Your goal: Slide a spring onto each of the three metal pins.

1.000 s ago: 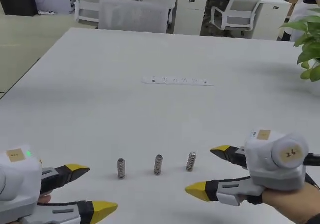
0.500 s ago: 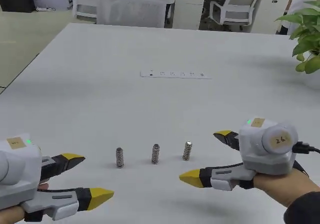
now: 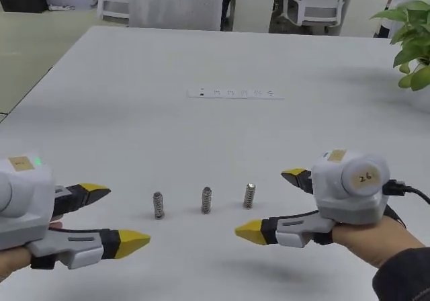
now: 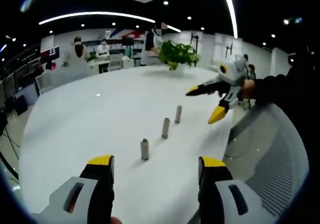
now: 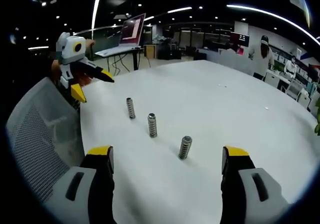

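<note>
Head view: three springs stand upright in a row on the table, between the left claw and the right claw, both spread wide

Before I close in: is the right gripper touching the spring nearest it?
Apart. In the right gripper view the nearest spring stands ahead of the open right gripper, with bare table beside each jaw.
</note>
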Available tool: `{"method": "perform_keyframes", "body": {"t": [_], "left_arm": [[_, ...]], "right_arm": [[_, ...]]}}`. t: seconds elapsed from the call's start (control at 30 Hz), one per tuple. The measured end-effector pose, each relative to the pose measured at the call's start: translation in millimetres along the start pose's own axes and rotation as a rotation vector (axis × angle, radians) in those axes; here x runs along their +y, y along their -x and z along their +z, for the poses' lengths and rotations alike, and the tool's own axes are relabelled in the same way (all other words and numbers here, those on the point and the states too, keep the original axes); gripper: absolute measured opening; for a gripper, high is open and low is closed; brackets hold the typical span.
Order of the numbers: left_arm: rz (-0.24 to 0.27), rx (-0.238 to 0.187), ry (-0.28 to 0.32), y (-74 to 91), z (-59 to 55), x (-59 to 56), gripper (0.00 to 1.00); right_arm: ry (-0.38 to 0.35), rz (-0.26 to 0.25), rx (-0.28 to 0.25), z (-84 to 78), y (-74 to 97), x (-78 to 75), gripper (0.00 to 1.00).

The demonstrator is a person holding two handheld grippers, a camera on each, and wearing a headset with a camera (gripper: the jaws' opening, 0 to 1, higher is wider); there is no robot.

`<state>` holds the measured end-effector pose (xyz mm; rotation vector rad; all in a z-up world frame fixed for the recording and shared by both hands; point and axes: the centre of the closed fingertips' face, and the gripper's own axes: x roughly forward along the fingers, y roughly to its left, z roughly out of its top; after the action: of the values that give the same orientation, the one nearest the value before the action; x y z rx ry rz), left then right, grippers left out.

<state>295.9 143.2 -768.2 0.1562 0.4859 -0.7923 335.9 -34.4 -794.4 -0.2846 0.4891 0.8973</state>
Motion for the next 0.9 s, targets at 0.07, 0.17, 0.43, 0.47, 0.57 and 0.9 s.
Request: {"method": "perform_keyframes", "body": {"t": [0.07, 0.17, 0.43, 0.47, 0.57, 0.9], "left_arm": [[0.005, 0.007, 0.017, -3.1, -3.1, 1.4, 0.65], [0.009, 0.000, 0.052, -6.9, -3.9, -1.0, 0.66], [-0.026, 0.002, 0.060, -13.2, -11.4, -11.2, 0.72], [-0.025, 0.003, 0.066, -13.4, -12.3, -10.3, 0.72], [-0.013, 0.011, 0.069, -14.1, -15.7, -8.8, 0.73], [0.008, 0.029, 0.079, -14.5, -23.8, -7.2, 0.76]], "right_arm": [[-0.006, -0.002, -0.010, 2.6, 0.8, -0.6, 0.89], [-0.007, -0.002, -0.017, 3.9, 1.8, 0.0, 0.89], [-0.001, 0.001, -0.019, 3.9, 1.8, 1.7, 0.89], [-0.003, -0.001, -0.019, 3.3, 2.0, 1.0, 0.89], [-0.009, -0.003, -0.013, 1.1, 1.8, 0.4, 0.89], [-0.008, 0.003, -0.005, -1.9, 1.9, 3.4, 0.89]]}}
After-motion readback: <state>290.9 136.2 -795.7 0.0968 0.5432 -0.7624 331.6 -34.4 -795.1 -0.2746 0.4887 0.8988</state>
